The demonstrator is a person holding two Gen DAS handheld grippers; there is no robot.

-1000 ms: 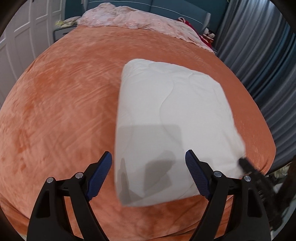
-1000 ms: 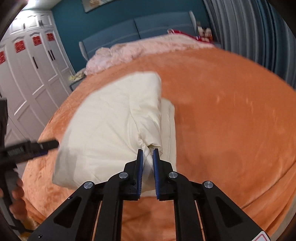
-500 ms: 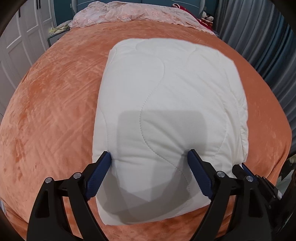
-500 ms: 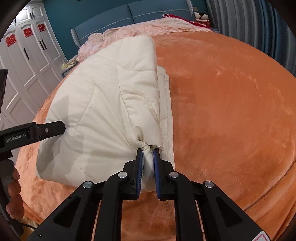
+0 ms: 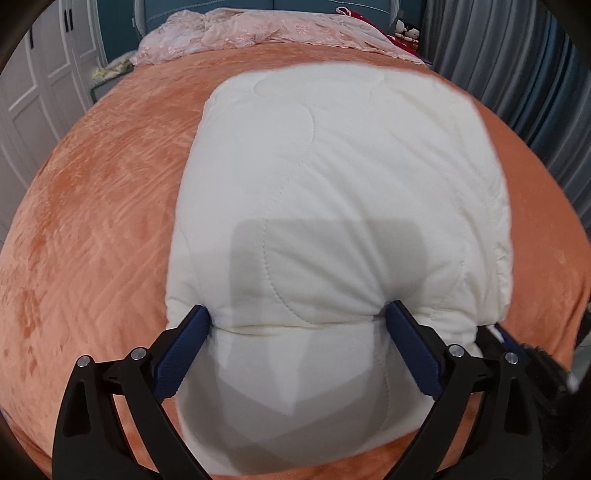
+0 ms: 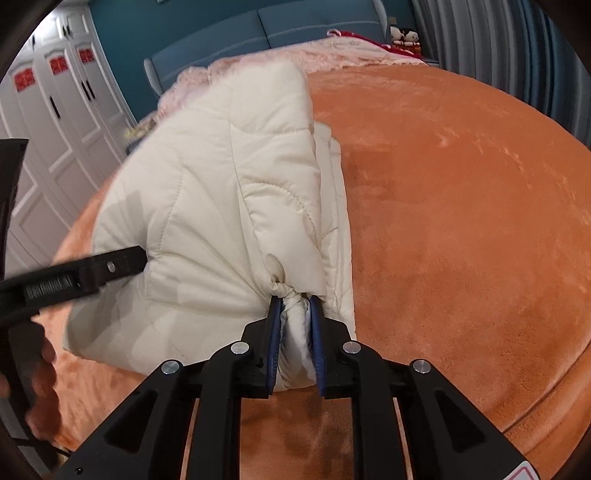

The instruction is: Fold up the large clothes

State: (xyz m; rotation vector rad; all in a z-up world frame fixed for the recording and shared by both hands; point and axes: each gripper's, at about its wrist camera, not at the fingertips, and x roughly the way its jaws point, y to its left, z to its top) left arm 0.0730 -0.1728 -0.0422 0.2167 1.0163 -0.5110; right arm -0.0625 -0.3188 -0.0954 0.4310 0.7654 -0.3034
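A thick cream quilted garment (image 5: 343,206), folded into a bundle, lies on the orange bed cover (image 5: 96,206). My left gripper (image 5: 297,317) is wide open and pushed against the bundle's near edge, with the padding bulging between its blue pads (image 5: 184,350). My right gripper (image 6: 295,306) is shut on a pinched bunch of the garment's (image 6: 207,206) right near edge. The left gripper also shows at the left of the right wrist view (image 6: 92,273), pressed into the bundle's side.
A pink lace bedspread (image 5: 258,33) is piled at the head of the bed by the teal headboard (image 6: 236,37). White wardrobe doors (image 6: 55,122) stand to the left, grey curtains (image 5: 535,74) to the right. Bare orange cover (image 6: 461,221) spreads right of the garment.
My left gripper has moved forward from short of the bundle until its open fingers press into the near edge. The right gripper stays shut on the garment, which now looks closer and larger.
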